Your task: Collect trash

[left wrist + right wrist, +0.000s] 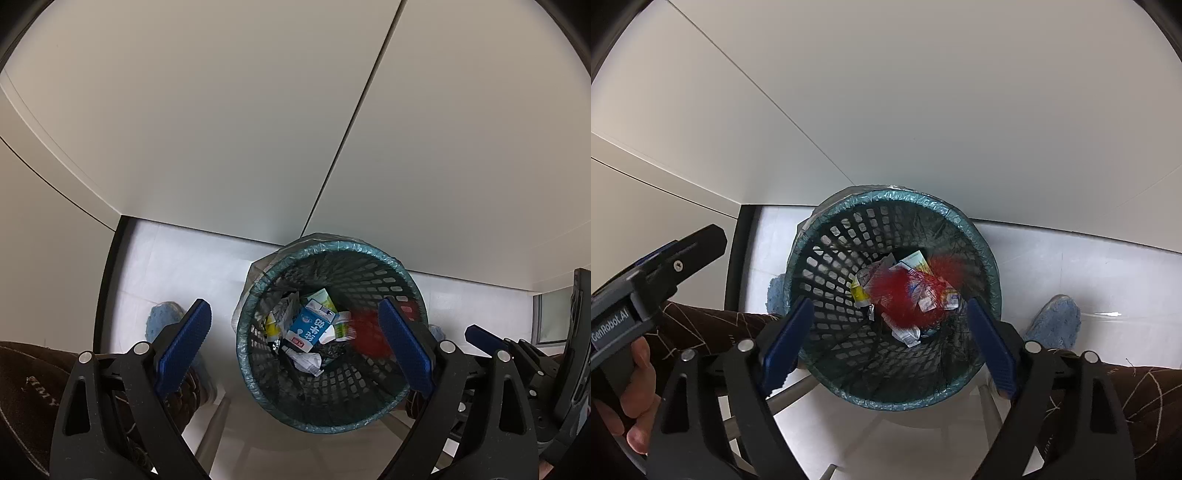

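Observation:
A black mesh trash basket (pixel 369 384) with a green liner stands on the pale floor below both grippers; it also shows in the right wrist view (pixel 827 266). Inside lie a blue-and-white carton (pixel 308 328), crumpled paper (pixel 304 360) and other wrappers. A blurred red item (pixel 905 295) is in mid-air inside the basket, also seen in the left wrist view (pixel 369 332). My left gripper (pixel 295 347) is open and empty above the basket. My right gripper (pixel 892 343) is open and empty above it too.
White cabinet doors (pixel 258 110) rise behind the basket. The person's shoes in blue covers (pixel 1052 325) and brown trousers (pixel 701 325) stand beside it. Grey chair or stool legs (pixel 790 391) run under the basket's near side. The left gripper's body (pixel 646 273) shows at left.

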`<action>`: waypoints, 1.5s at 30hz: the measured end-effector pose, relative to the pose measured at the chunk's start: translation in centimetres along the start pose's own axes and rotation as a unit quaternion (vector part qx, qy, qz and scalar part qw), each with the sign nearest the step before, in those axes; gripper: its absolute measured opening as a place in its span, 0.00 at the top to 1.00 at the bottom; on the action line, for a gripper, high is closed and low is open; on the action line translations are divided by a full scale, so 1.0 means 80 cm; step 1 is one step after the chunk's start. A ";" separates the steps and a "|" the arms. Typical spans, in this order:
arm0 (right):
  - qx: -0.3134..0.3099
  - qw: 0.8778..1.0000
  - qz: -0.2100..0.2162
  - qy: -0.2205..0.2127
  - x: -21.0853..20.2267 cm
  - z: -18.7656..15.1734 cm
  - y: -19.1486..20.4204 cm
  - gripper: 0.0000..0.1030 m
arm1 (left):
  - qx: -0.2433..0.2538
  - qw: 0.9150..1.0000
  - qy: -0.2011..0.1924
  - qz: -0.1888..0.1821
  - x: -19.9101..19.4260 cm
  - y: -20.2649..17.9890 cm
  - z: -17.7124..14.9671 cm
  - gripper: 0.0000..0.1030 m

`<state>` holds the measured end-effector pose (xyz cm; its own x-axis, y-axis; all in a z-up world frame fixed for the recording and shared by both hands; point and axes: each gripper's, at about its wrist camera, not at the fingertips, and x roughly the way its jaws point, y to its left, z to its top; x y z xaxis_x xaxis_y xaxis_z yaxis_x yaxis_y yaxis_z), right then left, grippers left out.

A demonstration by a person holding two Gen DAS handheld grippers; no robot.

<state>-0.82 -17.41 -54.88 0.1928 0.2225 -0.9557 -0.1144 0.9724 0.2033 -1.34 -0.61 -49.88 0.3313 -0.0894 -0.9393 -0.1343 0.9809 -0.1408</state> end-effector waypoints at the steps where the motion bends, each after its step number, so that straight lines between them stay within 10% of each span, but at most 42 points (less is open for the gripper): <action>1: -0.002 1.000 0.000 0.001 0.001 0.000 0.001 0.21 | 0.000 1.000 0.000 0.000 0.000 0.000 0.000 0.13; 20: 0.002 0.998 -0.035 -0.046 -0.082 0.003 -0.002 0.17 | 0.017 0.998 -0.049 -0.017 -0.084 -0.001 0.008 0.10; 45: -0.045 0.959 -0.052 -0.275 -0.462 0.011 0.009 0.16 | 0.091 0.971 -0.207 -0.076 -0.425 -0.086 0.028 0.06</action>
<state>-7.18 -24.85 -19.21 0.6894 0.1516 -0.7084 -0.1460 0.9869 0.0690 -9.56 -3.89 -16.26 0.6869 -0.1957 -0.6999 0.1001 0.9794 -0.1755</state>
